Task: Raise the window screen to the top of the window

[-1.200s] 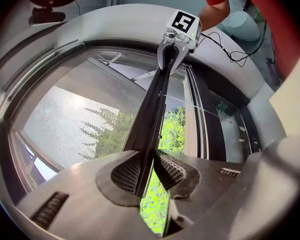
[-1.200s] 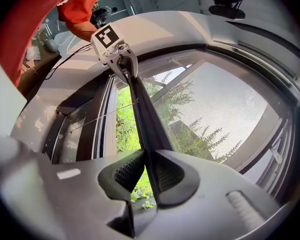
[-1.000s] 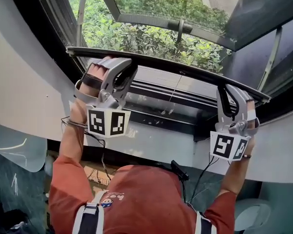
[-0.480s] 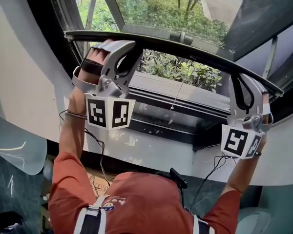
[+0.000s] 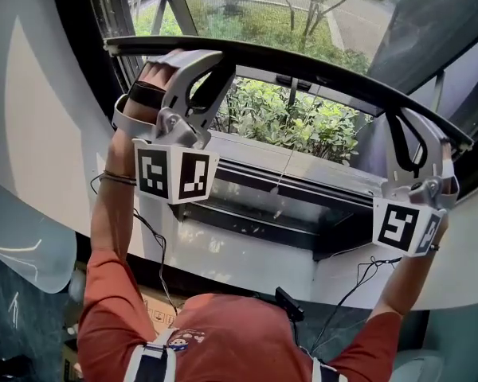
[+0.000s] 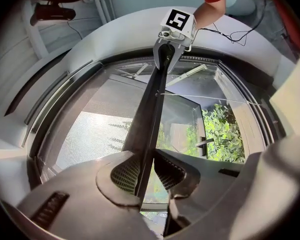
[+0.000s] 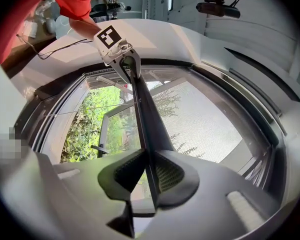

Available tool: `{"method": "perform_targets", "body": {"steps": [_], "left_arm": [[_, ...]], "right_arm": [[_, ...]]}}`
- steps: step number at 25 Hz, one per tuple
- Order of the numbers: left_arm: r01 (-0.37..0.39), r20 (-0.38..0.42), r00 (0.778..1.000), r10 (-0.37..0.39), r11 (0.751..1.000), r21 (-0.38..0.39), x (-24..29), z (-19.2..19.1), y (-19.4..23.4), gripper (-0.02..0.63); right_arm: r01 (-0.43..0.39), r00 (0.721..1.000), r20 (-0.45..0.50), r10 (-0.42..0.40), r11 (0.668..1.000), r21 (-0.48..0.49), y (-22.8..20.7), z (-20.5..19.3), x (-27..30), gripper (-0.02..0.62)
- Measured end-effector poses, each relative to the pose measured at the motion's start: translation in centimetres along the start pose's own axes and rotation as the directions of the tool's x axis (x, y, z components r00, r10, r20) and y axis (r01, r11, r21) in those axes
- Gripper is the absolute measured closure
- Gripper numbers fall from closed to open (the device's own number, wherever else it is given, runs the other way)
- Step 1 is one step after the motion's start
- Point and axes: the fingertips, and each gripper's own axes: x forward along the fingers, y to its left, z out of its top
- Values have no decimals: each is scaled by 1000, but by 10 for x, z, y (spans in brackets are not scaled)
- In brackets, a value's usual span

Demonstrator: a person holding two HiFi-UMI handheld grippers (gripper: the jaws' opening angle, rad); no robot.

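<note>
Window screen's long black bottom bar sits partway up the window, above the green bushes. Left claw grips it, jaws opening slightly; right claw clamps it too.

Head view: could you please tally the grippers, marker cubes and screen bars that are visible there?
grippers: 2, the left gripper and the right gripper, fingers closed on the bar
marker cubes: 2
screen bar: 1
total: 5
</note>
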Motion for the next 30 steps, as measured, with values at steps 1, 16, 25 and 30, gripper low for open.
{"method": "perform_targets", "body": {"steps": [1,16,25,30], "left_arm": [[-6,1,1000,6,1000,7,1,1,4,518],[-136,54,990,133,989,62,32,18,98,517],[-178,89,981,171,981,82,48,27,149,517],[-187,94,979,179,978,91,56,31,175,516]], "right_arm": [[4,1000,4,-4,1000,-5,-5,1,1,523],[106,993,51,-103,991,-79,-98,22,21,520],[126,991,53,-120,986,-109,-149,31,32,522],[134,990,59,-127,983,-123,-175,37,37,522]]}}
